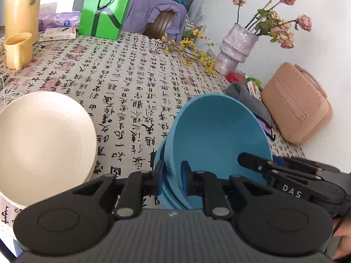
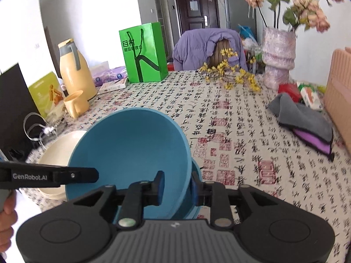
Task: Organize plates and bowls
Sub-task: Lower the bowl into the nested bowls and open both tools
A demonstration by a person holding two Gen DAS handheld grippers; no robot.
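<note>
Blue bowl [image 1: 217, 135] was seen tilted over second blue bowl [image 1: 166, 188] on desk [image 1: 131, 83], between both tools. Near rim was pinched by left hand-held gripper [image 1: 172, 178], pads pressed on either side of wall. Opposite rim was straddled by right hand-held gripper [image 2: 177, 187]; inner pad stood clear of wall, jaws loosely parted. Cream plates [image 1: 41, 140] were stacked just beside bowls, to left. Green bag [image 2: 143, 53] and vase [image 2: 278, 59] were set at far edge.
</note>
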